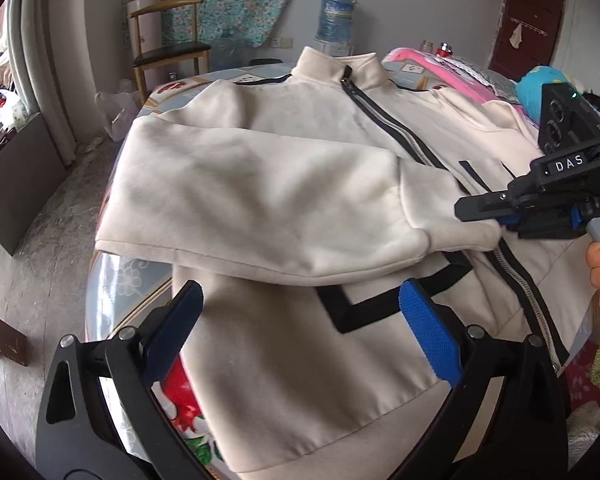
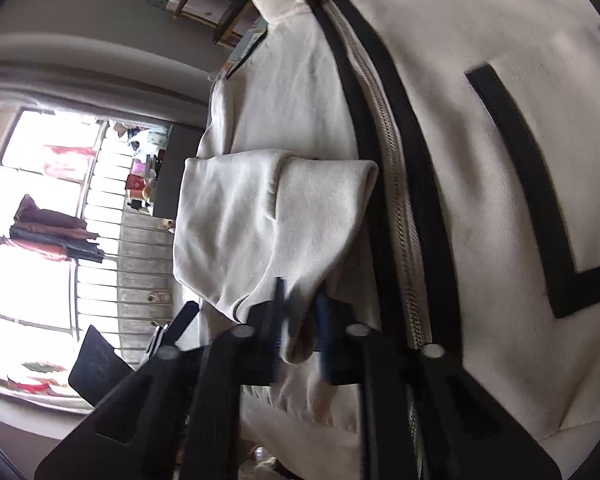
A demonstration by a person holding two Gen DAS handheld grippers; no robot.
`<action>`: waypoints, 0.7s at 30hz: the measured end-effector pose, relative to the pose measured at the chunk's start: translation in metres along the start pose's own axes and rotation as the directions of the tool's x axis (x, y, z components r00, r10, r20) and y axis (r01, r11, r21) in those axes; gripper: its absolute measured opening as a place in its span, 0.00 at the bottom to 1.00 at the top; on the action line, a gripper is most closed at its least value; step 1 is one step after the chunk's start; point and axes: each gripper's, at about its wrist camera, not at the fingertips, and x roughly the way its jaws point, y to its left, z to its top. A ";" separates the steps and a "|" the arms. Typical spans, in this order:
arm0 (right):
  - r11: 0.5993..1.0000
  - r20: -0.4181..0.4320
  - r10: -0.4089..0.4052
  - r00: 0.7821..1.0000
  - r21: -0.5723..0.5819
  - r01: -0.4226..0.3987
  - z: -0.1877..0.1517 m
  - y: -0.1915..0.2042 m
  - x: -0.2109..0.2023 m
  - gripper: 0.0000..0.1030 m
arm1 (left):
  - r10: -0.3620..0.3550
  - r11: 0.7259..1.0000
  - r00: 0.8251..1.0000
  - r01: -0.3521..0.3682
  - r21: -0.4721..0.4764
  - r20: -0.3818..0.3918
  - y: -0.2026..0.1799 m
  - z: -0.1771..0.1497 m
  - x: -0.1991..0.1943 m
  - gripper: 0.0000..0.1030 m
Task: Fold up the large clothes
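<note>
Here, a cream zip-up jacket (image 1: 284, 128) lies face up across a round table (image 1: 112, 280), its hem overhanging the near edge and its collar toward the far edge. One sleeve (image 1: 260, 208) is folded across the chest. The right gripper (image 2: 300, 328) is clenched on that sleeve's cuff (image 2: 296, 344) beside the zipper (image 1: 396, 132). The left gripper (image 1: 300, 328) hovers released above the hem, jaws wide apart, grasping nothing.
</note>
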 end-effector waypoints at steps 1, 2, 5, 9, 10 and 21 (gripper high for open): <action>0.999 0.010 -0.016 1.000 -0.035 0.016 0.002 0.008 -0.001 0.07 | 0.000 1.000 1.000 0.000 -0.004 0.001 0.002 0.000 0.000 0.92; 0.997 0.023 -0.034 0.999 -0.074 0.035 0.005 0.017 -0.003 0.06 | 0.003 1.000 1.000 -0.003 -0.010 0.004 0.004 0.000 -0.001 0.92; 0.986 0.057 -0.041 0.998 -0.157 0.050 0.020 0.038 -0.015 0.06 | 0.012 1.000 1.000 -0.012 -0.025 0.012 0.010 0.003 -0.003 0.88; 0.963 0.140 -0.034 0.990 -0.261 0.070 0.057 0.072 -0.042 0.05 | 0.027 0.998 0.999 -0.026 -0.053 0.032 0.019 0.013 -0.008 0.74; 0.955 0.166 -0.032 0.986 -0.285 0.079 0.068 0.081 -0.051 0.05 | 0.032 0.998 0.999 -0.030 -0.059 0.036 0.021 0.015 -0.010 0.74; 0.948 0.416 -0.107 0.903 -0.230 0.219 0.130 0.039 -0.159 0.05 | 0.147 0.985 0.989 -0.146 -0.094 0.002 0.049 0.041 0.003 0.62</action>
